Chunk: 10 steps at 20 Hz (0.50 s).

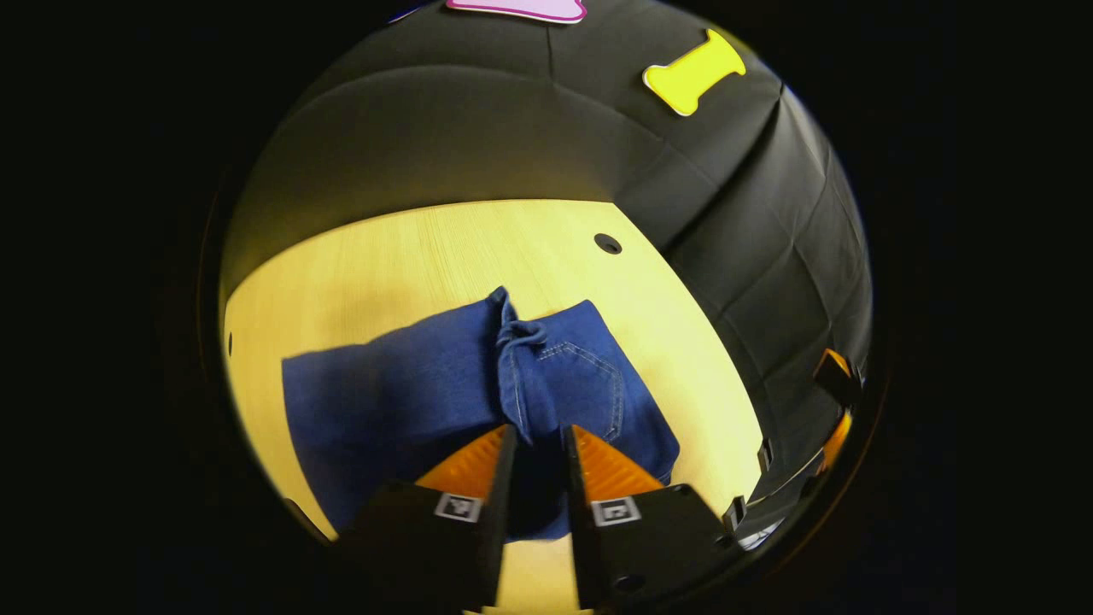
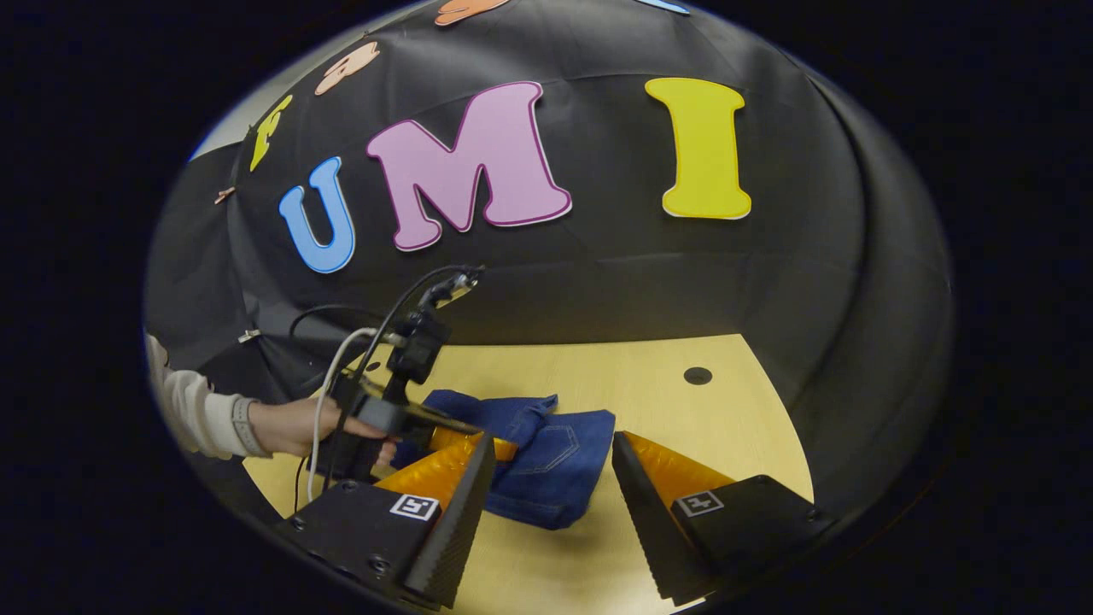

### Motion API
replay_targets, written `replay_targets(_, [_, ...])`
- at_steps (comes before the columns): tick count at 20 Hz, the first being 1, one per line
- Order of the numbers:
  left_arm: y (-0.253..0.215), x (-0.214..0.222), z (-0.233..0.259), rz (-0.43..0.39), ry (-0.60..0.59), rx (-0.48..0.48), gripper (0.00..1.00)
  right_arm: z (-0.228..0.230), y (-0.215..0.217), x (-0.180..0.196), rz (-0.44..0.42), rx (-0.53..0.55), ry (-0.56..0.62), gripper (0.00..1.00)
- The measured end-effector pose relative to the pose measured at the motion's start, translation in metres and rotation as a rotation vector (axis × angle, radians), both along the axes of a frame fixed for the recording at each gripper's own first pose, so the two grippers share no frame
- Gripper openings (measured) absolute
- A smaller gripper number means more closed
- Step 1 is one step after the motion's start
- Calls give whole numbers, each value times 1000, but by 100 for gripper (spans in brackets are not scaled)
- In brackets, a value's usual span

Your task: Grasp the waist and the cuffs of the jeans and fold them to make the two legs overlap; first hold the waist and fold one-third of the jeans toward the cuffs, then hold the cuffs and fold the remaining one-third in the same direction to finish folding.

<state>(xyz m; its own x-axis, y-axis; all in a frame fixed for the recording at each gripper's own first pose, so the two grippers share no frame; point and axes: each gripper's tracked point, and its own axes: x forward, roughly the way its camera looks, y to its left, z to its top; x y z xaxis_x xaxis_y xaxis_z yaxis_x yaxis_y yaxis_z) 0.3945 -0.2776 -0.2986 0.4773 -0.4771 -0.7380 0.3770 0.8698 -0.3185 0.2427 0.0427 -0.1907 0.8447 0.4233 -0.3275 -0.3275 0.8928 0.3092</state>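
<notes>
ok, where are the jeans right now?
The jeans lie folded on the wooden table, short of its round hole. In the right gripper view, the left hand-held gripper is at their left edge.

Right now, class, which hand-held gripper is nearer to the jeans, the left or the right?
Left. The left hand-held gripper sits right at the jeans, its fingers over the denim edge. The right hand-held gripper hangs back open, above the table, short of the pile.

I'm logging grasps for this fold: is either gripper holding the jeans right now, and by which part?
The left gripper looks closed on the near edge of the folded jeans; which part cannot be told. The right gripper is open, holding nothing.
</notes>
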Motion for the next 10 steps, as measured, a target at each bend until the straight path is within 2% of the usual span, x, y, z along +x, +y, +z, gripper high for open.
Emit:
replay_targets(3, [3,-14,8,21,-79,11,61,5,-6,17,-5,24,-24,85])
replay_targets(5, [10,-26,30,34,-184,36,72,10,-12,22,-13,13,-54,85])
replay_targets(7, [16,-42,58,54,-288,49,74,19,-15,20,-20,-7,-93,85])
replay_targets(8, [18,-51,71,69,-337,48,69,25,-15,16,-23,-14,-115,86])
replay_targets(10, [24,-72,101,116,-422,44,72,44,-15,5,-37,-27,-166,86])
